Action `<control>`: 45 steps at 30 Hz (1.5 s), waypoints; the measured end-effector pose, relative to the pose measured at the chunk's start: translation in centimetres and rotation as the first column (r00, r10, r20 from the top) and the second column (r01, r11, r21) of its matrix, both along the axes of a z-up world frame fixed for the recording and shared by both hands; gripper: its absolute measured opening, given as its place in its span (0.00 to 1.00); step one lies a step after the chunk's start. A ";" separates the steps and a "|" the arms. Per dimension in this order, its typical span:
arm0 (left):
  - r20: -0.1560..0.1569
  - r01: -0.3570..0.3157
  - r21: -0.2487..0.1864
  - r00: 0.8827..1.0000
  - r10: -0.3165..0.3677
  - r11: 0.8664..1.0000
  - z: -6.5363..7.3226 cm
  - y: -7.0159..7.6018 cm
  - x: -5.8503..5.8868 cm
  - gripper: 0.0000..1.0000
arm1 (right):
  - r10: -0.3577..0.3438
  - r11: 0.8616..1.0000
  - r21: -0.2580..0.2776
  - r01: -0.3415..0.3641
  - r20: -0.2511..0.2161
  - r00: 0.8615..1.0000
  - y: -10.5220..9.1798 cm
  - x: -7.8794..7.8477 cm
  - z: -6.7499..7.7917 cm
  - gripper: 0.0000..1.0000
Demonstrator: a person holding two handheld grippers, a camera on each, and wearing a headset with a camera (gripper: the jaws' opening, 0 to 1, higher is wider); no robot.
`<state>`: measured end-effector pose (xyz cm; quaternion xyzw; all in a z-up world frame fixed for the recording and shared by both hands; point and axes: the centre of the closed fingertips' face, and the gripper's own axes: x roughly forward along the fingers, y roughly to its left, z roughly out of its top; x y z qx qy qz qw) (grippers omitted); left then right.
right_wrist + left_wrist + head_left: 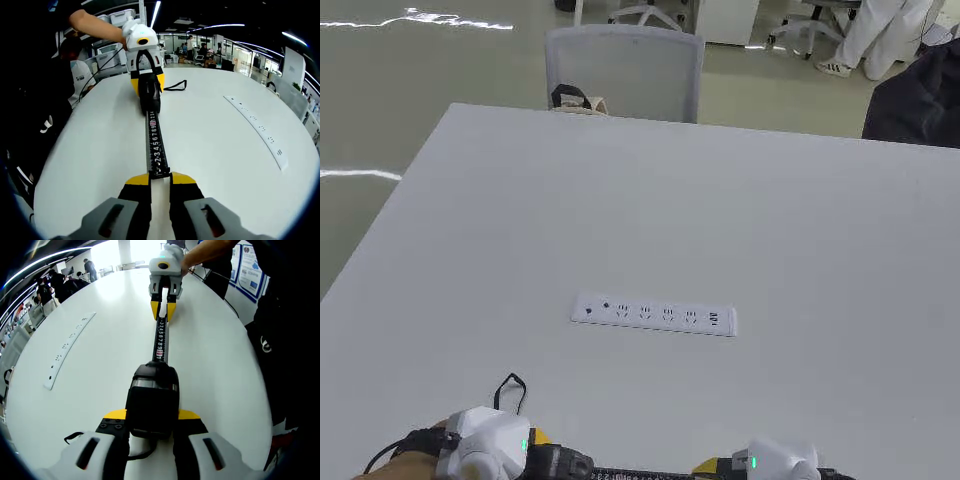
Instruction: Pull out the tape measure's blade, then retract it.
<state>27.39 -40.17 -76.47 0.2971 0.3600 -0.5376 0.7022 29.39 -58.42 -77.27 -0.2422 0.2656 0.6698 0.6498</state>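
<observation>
My left gripper (152,415) is shut on the black tape measure case (152,392), which rests on the white table (215,355). The black numbered blade (160,337) runs straight out of the case to the other gripper (163,310). My right gripper (160,178) is shut on the blade's end (158,172), its yellow-tipped jaws closed around it. The blade (154,140) lies flat and leads back to the case (150,97) in the left gripper (145,80). Both grippers sit at the table's near edge, left gripper (495,448) and right gripper (775,463), with the blade (640,473) between them.
A white power strip (653,316) lies mid-table, beyond the grippers. A black cord loop (510,387) lies by the left gripper. A grey chair (623,72) stands at the far edge. A person in white (880,35) stands at the back right.
</observation>
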 end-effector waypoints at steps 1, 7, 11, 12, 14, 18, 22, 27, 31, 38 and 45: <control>0.000 0.001 0.000 1.000 -0.001 1.000 0.0 0.0 0.0 0.29 | -0.005 1.000 -0.003 0.005 0.000 1.000 0.0 0.0 -0.2 0.10; 0.003 0.008 -0.001 1.000 -0.008 1.000 0.0 -0.3 0.0 0.29 | -0.005 1.000 -0.021 0.005 -0.006 1.000 -0.1 -0.3 -0.8 0.11; 0.002 0.007 -0.004 1.000 -0.007 1.000 -0.1 -0.3 0.1 0.29 | -0.006 1.000 -0.021 0.006 -0.010 1.000 -0.1 -0.3 -0.8 0.11; 0.002 0.007 -0.004 1.000 -0.007 1.000 -0.1 -0.3 0.1 0.29 | -0.007 1.000 -0.022 0.007 -0.010 1.000 -0.1 -0.3 -0.9 0.11; 0.002 0.008 -0.003 1.000 -0.008 1.000 -0.2 -0.3 0.1 0.29 | -0.004 1.000 -0.025 0.004 -0.008 1.000 -0.1 -0.3 -0.9 0.12; 0.002 0.007 -0.004 1.000 -0.007 1.000 0.0 -0.4 0.1 0.29 | 0.002 1.000 -0.021 -0.002 -0.002 1.000 -0.1 -0.3 -0.9 0.12; 0.001 0.009 -0.005 1.000 -0.009 1.000 0.1 -0.5 0.1 0.29 | 0.006 1.000 -0.021 -0.006 0.000 1.000 -0.1 -0.4 -0.9 0.12; -0.001 0.012 -0.008 1.000 -0.012 1.000 -0.1 -0.5 0.1 0.29 | 0.025 1.000 -0.019 -0.025 0.018 1.000 -0.1 -0.4 -0.9 0.13; -0.003 0.015 -0.011 1.000 -0.015 1.000 0.0 -0.6 0.1 0.29 | 0.039 0.999 -0.014 -0.039 0.028 0.999 0.0 -0.4 -0.8 0.14; 0.000 0.017 -0.014 1.000 -0.017 1.000 0.0 -0.6 0.1 0.29 | 0.050 0.999 -0.012 -0.049 0.032 0.998 0.1 -0.6 -0.9 0.14; 0.001 0.015 -0.015 1.000 -0.015 1.000 0.0 -0.6 0.1 0.29 | 0.050 0.999 0.000 -0.050 0.029 0.998 0.5 -0.5 -1.0 0.15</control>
